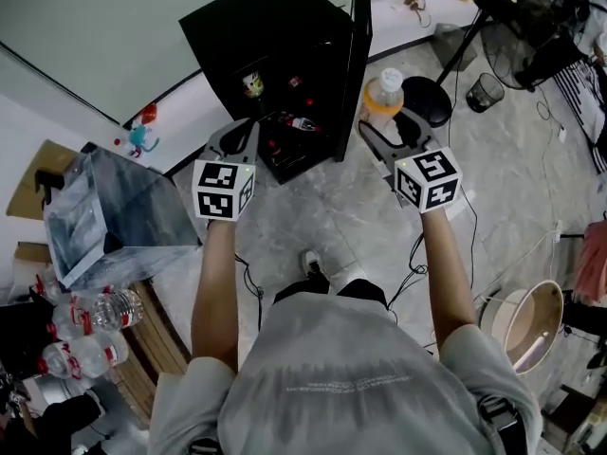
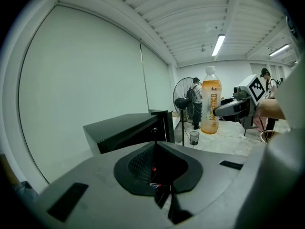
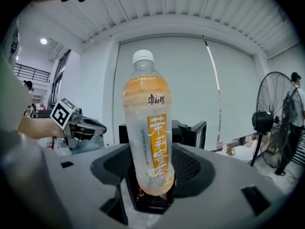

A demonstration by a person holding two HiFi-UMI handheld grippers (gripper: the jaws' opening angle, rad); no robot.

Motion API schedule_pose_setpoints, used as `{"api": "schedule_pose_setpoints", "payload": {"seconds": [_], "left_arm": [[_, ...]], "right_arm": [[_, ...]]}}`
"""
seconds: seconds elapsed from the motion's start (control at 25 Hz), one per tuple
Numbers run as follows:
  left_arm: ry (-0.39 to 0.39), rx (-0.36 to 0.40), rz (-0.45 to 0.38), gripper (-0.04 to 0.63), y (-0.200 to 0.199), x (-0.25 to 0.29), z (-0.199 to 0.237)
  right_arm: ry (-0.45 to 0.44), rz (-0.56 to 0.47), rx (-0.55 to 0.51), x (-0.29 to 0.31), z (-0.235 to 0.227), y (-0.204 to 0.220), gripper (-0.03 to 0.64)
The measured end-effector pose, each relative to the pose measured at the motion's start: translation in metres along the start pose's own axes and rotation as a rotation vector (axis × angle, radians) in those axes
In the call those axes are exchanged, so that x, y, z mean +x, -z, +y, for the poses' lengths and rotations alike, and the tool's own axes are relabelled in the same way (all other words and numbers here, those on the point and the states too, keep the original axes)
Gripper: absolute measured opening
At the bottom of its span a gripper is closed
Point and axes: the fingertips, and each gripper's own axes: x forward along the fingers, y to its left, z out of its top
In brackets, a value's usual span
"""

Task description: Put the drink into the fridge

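Observation:
The drink is a clear bottle [image 1: 384, 93] of orange liquid with a white cap and an orange label. My right gripper [image 1: 391, 133] is shut on its lower part and holds it upright [image 3: 148, 132] just right of the fridge door. The black mini fridge [image 1: 275, 36] stands on the floor ahead, its door [image 1: 357, 60] swung open; a few small drinks [image 1: 289, 121] sit on its shelves. My left gripper [image 1: 239, 133] hovers in front of the opening, jaws together [image 2: 155, 144] with nothing in them. The left gripper view shows the bottle [image 2: 210, 106] off to the right.
A clear plastic bag [image 1: 114, 207] and several water bottles [image 1: 90, 335] lie at my left. A standing fan's base [image 1: 427, 98], a mesh bin [image 1: 486, 90] and a basin [image 1: 531, 325] are at the right. Cables run across the marble floor [image 1: 313, 207]. People stand far back.

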Motion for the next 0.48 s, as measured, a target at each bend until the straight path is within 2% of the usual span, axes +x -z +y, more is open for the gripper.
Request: {"api": "schedule_pose_setpoints", "payload": {"seconds": [0.12,0.24,0.48], "left_arm": [[-0.021,-0.017,0.018,0.015,0.008,0.014,0.011],[-0.047,-0.034,0.036,0.015,0.016,0.026,0.019],[-0.146,-0.084,0.061,0.015,0.045,0.054,0.030]], "right_arm": [[-0.036,0.008,-0.007,0.031,-0.004,0.003,0.265],[-0.113,-0.001,-0.039,0.063,-0.004,0.009,0.265],[-0.248,0.020,-0.063,0.141,-0.020,0.048,0.265]]}}
